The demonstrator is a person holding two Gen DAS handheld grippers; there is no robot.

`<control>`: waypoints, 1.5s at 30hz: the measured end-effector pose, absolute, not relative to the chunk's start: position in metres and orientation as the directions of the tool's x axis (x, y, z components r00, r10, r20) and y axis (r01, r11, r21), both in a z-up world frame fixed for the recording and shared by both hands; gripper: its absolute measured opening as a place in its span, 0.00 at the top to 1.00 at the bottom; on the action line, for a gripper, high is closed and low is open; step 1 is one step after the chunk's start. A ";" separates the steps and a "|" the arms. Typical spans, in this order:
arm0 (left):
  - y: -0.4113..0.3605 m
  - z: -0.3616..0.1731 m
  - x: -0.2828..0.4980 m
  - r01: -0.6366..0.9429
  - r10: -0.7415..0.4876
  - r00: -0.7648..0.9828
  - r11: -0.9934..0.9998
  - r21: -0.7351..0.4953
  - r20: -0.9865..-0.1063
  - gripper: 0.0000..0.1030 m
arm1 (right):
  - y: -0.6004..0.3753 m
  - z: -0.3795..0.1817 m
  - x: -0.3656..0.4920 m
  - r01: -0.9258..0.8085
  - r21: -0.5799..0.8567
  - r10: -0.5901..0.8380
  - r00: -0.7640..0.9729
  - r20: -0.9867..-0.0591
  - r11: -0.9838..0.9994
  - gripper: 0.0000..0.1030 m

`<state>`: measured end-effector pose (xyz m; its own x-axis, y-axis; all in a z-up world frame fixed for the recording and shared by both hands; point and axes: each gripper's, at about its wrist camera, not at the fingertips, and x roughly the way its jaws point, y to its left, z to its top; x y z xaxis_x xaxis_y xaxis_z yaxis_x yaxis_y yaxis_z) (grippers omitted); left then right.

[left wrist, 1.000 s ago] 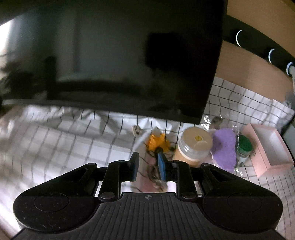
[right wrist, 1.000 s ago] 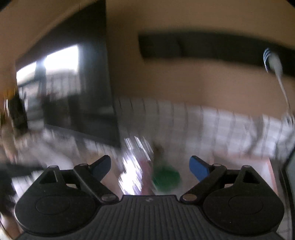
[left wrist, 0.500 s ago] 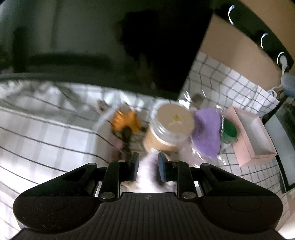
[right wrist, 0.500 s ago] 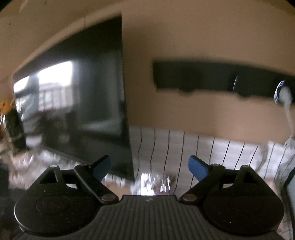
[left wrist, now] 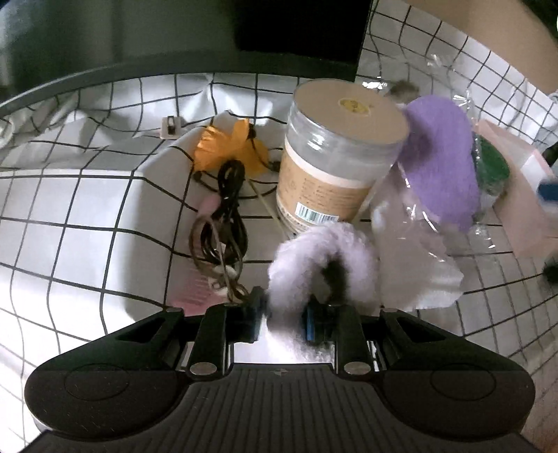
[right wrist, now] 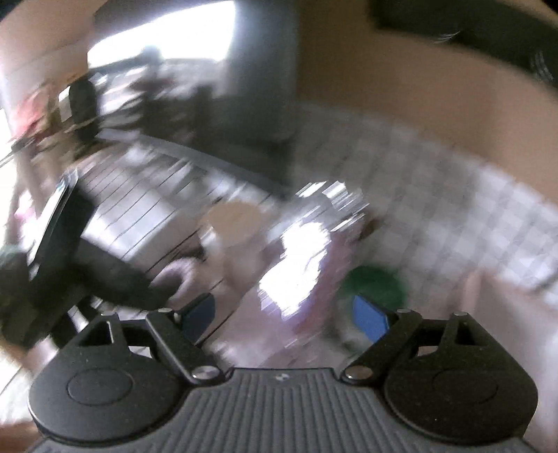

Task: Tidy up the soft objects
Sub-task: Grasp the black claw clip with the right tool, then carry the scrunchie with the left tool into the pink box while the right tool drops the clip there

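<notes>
A white black-gridded cloth (left wrist: 87,195) covers the desk; at 12 o'clock a dark screen (left wrist: 174,31) — tan wall (right wrist: 401,87) at 1 o'clock.

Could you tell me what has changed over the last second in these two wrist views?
The left hand-held gripper dropped toward the table and now pinches a pale fluffy loop. The right hand-held gripper swung back down toward the clutter, jaws open as before. The jar, purple pad and orange item stayed put.

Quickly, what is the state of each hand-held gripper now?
Left hand-held gripper: closed on the fluffy white ring.
Right hand-held gripper: open, holding nothing.
</notes>
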<state>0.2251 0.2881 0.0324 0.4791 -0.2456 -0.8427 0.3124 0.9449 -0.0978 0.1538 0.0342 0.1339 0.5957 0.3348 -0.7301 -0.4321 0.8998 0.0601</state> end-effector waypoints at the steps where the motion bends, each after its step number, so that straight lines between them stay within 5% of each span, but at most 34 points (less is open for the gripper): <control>1: 0.288 0.032 0.224 0.298 -0.241 0.490 0.949 -0.099 -0.838 0.78 | 0.040 0.125 0.153 -0.458 0.072 0.354 0.566 -0.745 0.886 0.15; 8: 0.297 0.041 0.214 0.226 -0.288 0.550 0.955 -0.192 -0.784 0.80 | 0.086 0.073 0.150 -0.510 0.168 0.388 0.363 -0.847 0.844 0.36; 16: 0.322 0.051 0.200 0.149 -0.309 0.562 0.950 -0.273 -0.767 0.80 | 0.110 0.049 0.153 -0.461 0.158 0.346 0.359 -0.867 0.873 0.41; 20: 0.329 0.047 0.203 0.123 -0.288 0.541 0.957 -0.264 -0.791 0.80 | 0.115 0.036 0.163 -0.450 0.165 0.336 0.334 -0.881 0.878 0.55; 24: 0.339 0.052 0.202 0.097 -0.296 0.556 0.951 -0.293 -0.777 0.80 | 0.116 0.044 0.156 -0.486 0.165 0.358 0.337 -0.871 0.858 0.79; 38: 0.308 0.166 0.229 0.218 -0.330 0.722 0.943 -0.253 -0.608 0.80 | 0.073 0.134 0.160 -0.428 0.254 0.475 0.561 -0.678 0.867 0.79; 45: 0.232 0.224 0.254 0.359 -0.423 0.741 0.906 -0.225 -0.522 0.80 | 0.008 0.218 0.177 -0.291 0.141 0.321 0.794 -0.517 0.946 0.79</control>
